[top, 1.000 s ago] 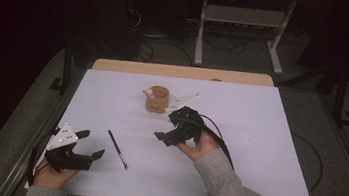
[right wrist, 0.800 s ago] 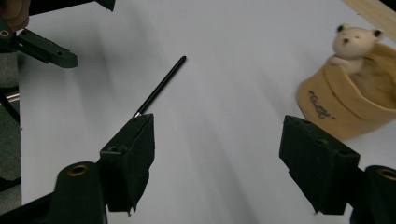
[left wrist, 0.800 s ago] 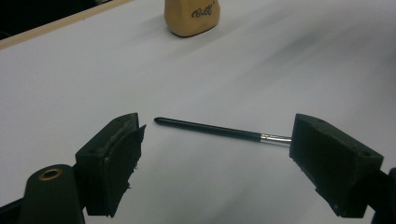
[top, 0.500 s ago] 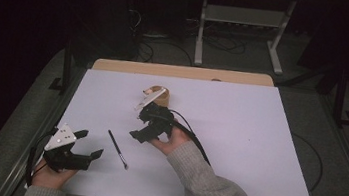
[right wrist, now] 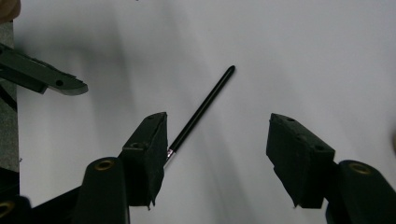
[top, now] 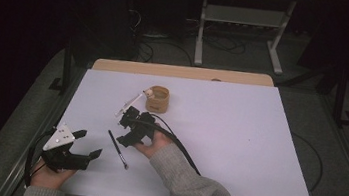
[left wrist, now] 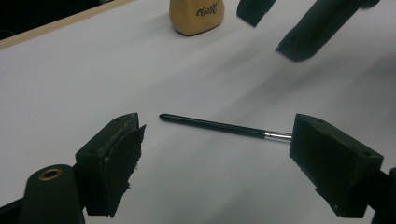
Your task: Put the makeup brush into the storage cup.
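Observation:
A thin black paintbrush [top: 118, 148] with a silver ferrule lies flat on the white table [top: 238, 136]. In the left gripper view the paintbrush [left wrist: 219, 126] lies crosswise just beyond my open left gripper [left wrist: 217, 154]. The left gripper [top: 88, 144] sits near the front left corner, a little left of the brush. My right gripper [top: 123, 128] hovers open just right of the brush's far end. In the right gripper view the paintbrush [right wrist: 201, 111] runs diagonally, its ferrule end behind the left jaw of the open right gripper [right wrist: 215, 144]. Neither gripper holds anything.
A tan cup [top: 157, 99] stands behind the right gripper, with a white stick-like thing [top: 129, 104] leaning out of it to the left. The cup [left wrist: 196, 16] also shows in the left gripper view. Table legs and cables lie on the dark floor beyond.
The right gripper has swung left and toward the person, from beside the cup to just over the brush. The left gripper has stayed put and open.

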`<state>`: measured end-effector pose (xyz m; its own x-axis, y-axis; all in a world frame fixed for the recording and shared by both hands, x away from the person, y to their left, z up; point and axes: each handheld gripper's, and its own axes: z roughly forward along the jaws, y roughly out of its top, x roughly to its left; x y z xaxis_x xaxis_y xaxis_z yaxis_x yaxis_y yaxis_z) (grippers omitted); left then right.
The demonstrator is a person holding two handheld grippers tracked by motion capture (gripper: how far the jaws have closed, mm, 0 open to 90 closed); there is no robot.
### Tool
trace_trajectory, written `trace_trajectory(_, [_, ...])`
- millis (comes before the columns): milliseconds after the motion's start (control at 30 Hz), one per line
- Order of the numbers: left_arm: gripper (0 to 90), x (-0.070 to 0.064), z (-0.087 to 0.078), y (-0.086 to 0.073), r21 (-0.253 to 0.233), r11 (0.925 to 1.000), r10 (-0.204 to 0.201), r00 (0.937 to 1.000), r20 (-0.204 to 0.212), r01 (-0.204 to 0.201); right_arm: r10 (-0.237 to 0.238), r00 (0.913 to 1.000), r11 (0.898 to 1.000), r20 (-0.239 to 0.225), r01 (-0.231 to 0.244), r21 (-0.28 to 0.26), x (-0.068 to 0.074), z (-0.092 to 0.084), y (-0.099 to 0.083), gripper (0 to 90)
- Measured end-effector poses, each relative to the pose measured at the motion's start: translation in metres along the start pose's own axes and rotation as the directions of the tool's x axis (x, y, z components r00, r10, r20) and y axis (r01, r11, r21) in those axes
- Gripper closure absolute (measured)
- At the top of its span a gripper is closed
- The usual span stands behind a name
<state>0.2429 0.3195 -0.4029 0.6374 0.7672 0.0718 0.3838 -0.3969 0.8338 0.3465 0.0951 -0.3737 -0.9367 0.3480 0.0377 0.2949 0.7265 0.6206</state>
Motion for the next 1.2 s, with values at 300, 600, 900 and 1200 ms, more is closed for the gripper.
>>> trace_trajectory(300, [16.2,0.000,0.001,0.000,-0.009,1.0000,-0.002,1.0000,0.001,0.002,0.007,0.9993,0.999,-0.037,-0.006,0.052,0.010,0.029,0.002,45.6])
trace_trajectory(600, [16.2,0.000,0.001,0.000,-0.009,1.0000,-0.001,1.0000,0.003,0.001,0.009,0.9995,0.993,-0.031,-0.006,0.119,0.018,0.048,0.001,51.9])
trace_trajectory(900, [16.5,0.000,0.002,0.000,0.000,1.0000,-0.001,1.0000,0.006,0.001,-0.001,0.9997,0.986,-0.024,0.005,0.166,0.025,0.061,-0.002,61.2])
trace_trajectory(1200, [17.6,0.001,0.003,-0.001,0.003,1.0000,0.000,0.9999,0.010,0.000,0.011,0.9999,0.983,0.011,-0.013,0.186,0.030,0.064,-0.004,81.2])
